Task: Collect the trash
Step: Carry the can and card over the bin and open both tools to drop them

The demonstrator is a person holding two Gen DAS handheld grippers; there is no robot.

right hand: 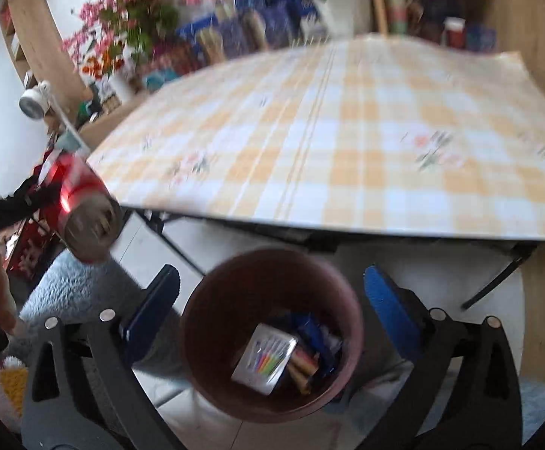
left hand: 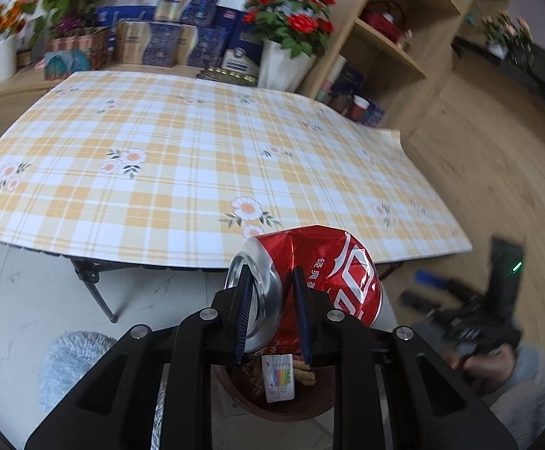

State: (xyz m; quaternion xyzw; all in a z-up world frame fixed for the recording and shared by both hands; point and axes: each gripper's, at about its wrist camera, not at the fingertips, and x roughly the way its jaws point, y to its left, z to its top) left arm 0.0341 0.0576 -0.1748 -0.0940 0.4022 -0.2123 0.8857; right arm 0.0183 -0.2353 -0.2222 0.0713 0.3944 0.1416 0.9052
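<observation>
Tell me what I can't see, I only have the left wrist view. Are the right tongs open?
Observer: Yes, the right tongs stand wide open and hold nothing.
Operator: What is below them?
Observer: The bin, with its whole mouth showing between the tongs.
Operator: My can hides most of it. What is inside?
Observer: Blue wrappers and brown sticks lie beside the candle pack.
</observation>
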